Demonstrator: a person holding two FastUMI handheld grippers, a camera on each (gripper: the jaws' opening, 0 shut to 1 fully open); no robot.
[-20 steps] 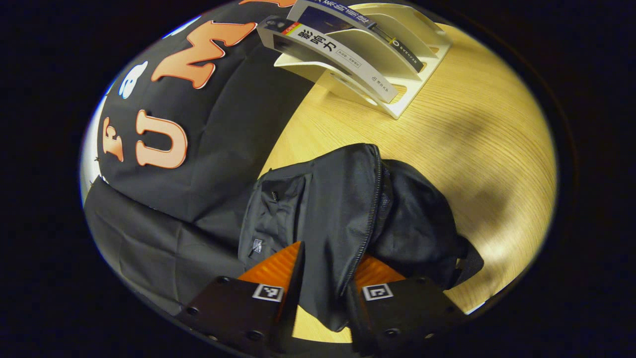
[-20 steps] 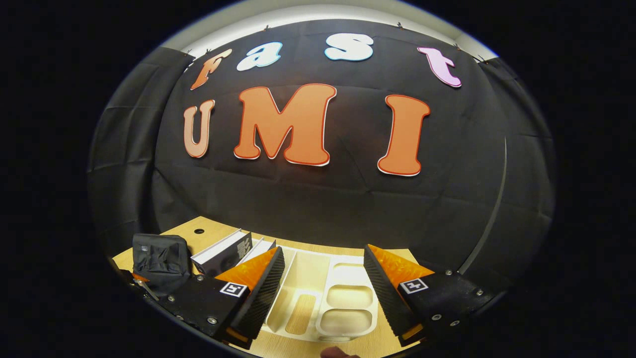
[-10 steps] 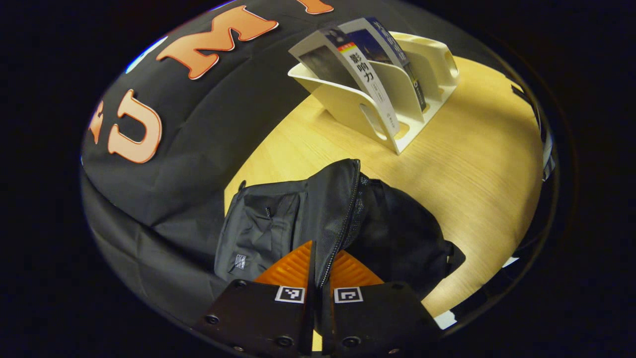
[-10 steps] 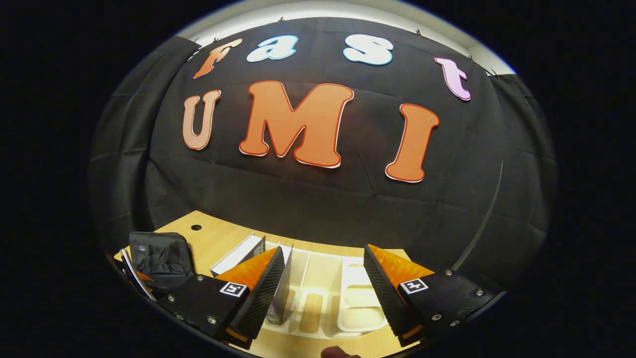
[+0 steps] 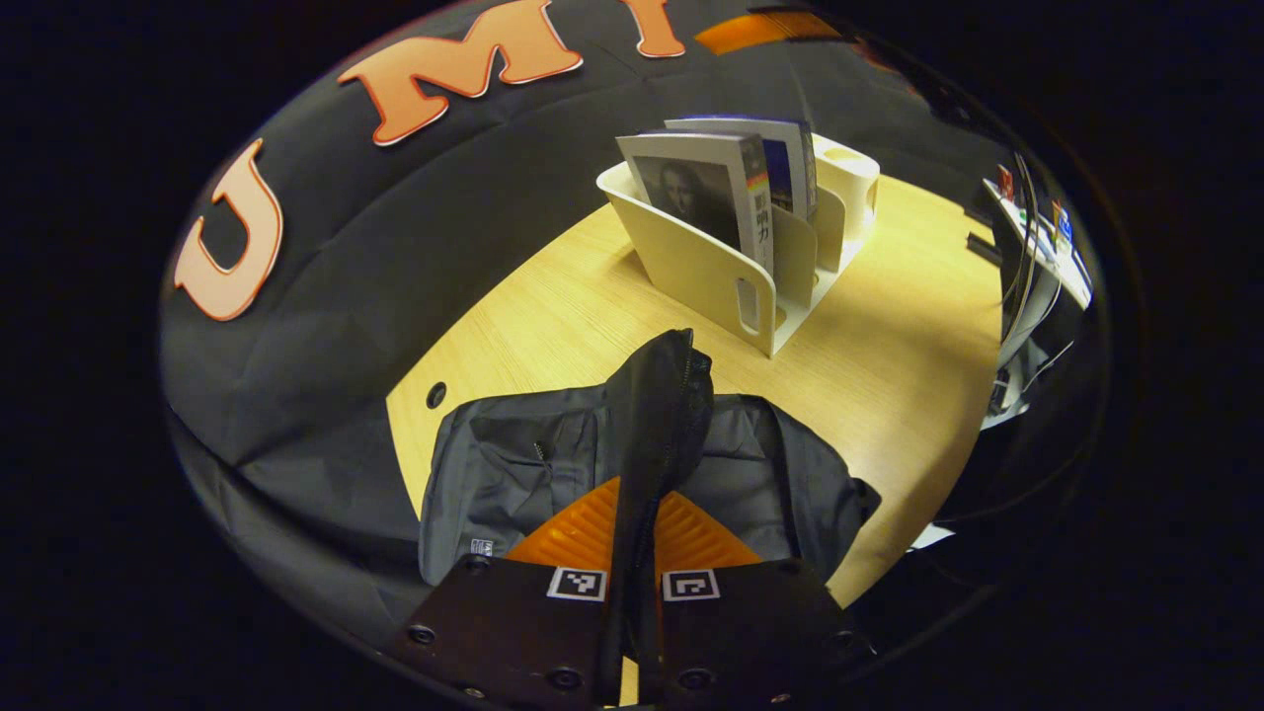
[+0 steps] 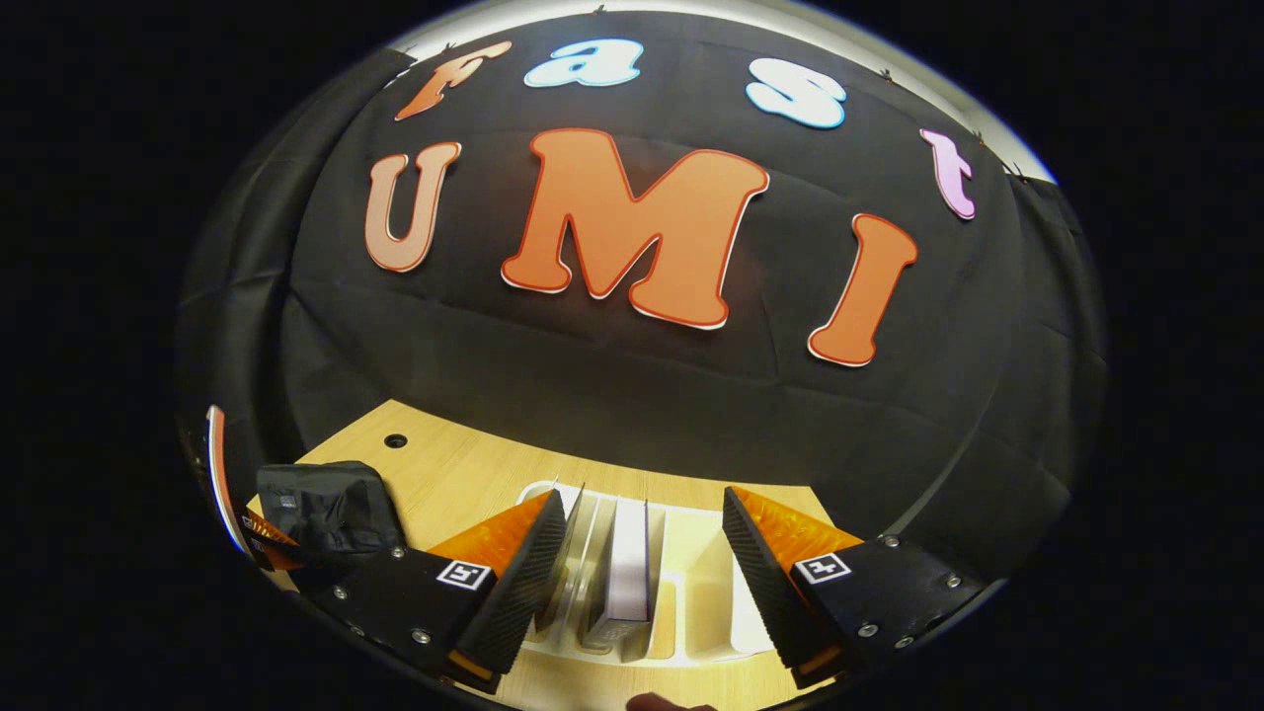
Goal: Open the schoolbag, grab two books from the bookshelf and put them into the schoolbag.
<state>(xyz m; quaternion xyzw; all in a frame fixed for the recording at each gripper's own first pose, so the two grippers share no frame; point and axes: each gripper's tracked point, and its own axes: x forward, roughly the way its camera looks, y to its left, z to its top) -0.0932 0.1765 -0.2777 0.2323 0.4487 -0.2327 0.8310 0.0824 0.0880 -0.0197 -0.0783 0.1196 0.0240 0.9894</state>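
Pinching the schoolbag [image 5: 632,464] flap, our left gripper [image 5: 634,538] may slip; our right gripper [image 6: 642,563], spread above the bookshelf [image 6: 691,622], could straddle both books [image 6: 617,583].

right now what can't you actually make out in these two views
- Left gripper view: the inside of the black fabric schoolbag is hidden by the raised flap that the left tongs pinch.
- Right gripper view: the lower parts of the two upright books sit behind the cream plastic bookshelf dividers and the open right tongs.
- Right gripper view: the schoolbag is small, dark and partly behind a finger; its opening can't be judged.
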